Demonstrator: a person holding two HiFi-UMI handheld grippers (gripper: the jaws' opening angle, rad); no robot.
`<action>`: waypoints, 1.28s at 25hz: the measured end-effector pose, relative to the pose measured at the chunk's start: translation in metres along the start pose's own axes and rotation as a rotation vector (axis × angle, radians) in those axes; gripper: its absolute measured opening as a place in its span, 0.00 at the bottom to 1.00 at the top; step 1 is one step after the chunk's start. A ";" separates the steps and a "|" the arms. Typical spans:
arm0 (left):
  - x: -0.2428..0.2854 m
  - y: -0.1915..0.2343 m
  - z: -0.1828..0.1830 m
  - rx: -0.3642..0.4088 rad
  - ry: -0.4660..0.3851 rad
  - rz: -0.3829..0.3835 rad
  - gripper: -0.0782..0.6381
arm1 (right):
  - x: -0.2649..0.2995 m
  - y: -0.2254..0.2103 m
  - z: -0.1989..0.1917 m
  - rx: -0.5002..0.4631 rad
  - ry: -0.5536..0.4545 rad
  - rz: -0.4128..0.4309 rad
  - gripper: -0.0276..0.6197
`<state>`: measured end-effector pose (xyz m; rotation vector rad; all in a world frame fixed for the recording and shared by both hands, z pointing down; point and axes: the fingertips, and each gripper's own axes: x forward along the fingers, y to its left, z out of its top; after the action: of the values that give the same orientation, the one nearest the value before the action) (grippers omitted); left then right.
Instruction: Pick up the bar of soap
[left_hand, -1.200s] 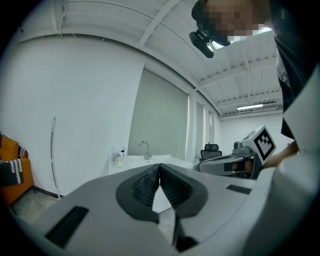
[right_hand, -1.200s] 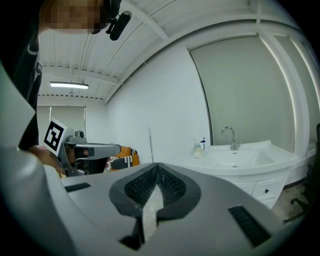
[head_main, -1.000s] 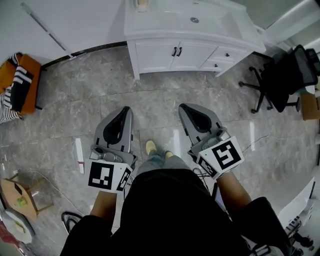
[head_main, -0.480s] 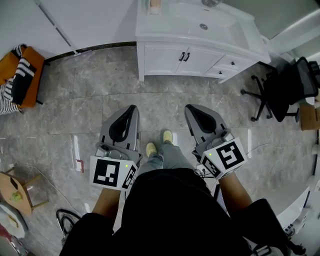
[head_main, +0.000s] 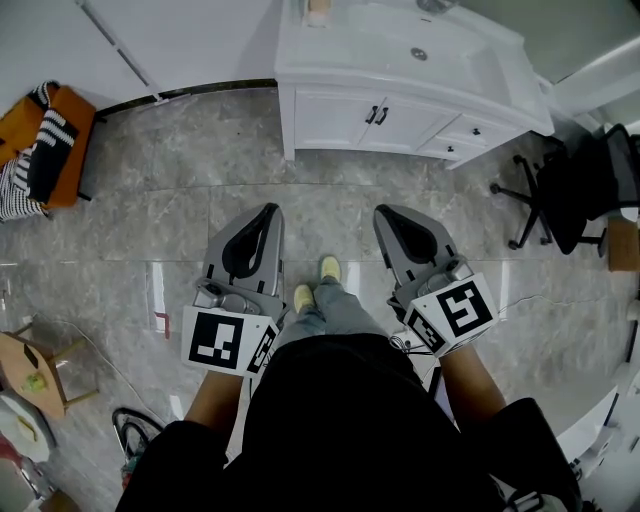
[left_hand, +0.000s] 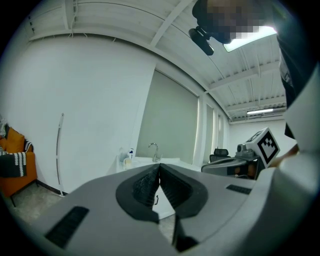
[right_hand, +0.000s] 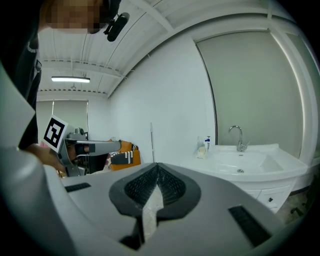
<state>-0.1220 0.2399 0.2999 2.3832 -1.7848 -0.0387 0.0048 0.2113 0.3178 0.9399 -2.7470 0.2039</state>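
**Soap bar (head_main: 318, 11) untouched, nothing gripped**

Head view: the soap bar is a small pale peach rounded block. It sits on the far left end of the glossy white vanity cabinet (head_main: 400, 105), at the frame's top edge and well apart from both grippers. Left gripper (head_main: 270, 212) and right gripper (head_main: 386, 213) are matte grey plastic shells with black pads. They are held side by side over the grey marbled tile floor (head_main: 170, 190), tips toward the vanity. Black swivel office chair (head_main: 575, 180) at right. Orange seat (head_main: 62, 120) with a black-and-white striped cloth (head_main: 45, 150) at left.

Left gripper view: left gripper (left_hand: 159, 166) has its ribbed black pads together at the tips, with nothing between them. The soap (left_hand: 128, 161) is a tiny yellowish lump on the counter, left of the curved chrome tap (left_hand: 154, 150). It is too small for detail.

Right gripper view: right gripper (right_hand: 157, 165) tips touch and hold nothing; only floor shows through the slit below the pads. The soap (right_hand: 201, 149) reads pale cream and rounded. It is just beside a small white bottle with blue cap (right_hand: 207, 141), left of the basin. I cannot tell whether it rests in a dish.
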 end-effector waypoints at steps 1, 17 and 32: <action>0.007 -0.001 0.000 0.005 0.005 0.001 0.12 | 0.002 -0.006 0.000 0.006 -0.003 0.002 0.05; 0.122 -0.047 0.021 0.120 0.065 -0.049 0.12 | 0.005 -0.126 0.003 0.104 -0.071 -0.013 0.05; 0.147 -0.057 0.019 0.137 0.065 -0.092 0.12 | 0.016 -0.143 0.002 0.122 -0.078 -0.007 0.05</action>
<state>-0.0277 0.1132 0.2843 2.5275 -1.6996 0.1534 0.0809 0.0893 0.3285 1.0082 -2.8293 0.3443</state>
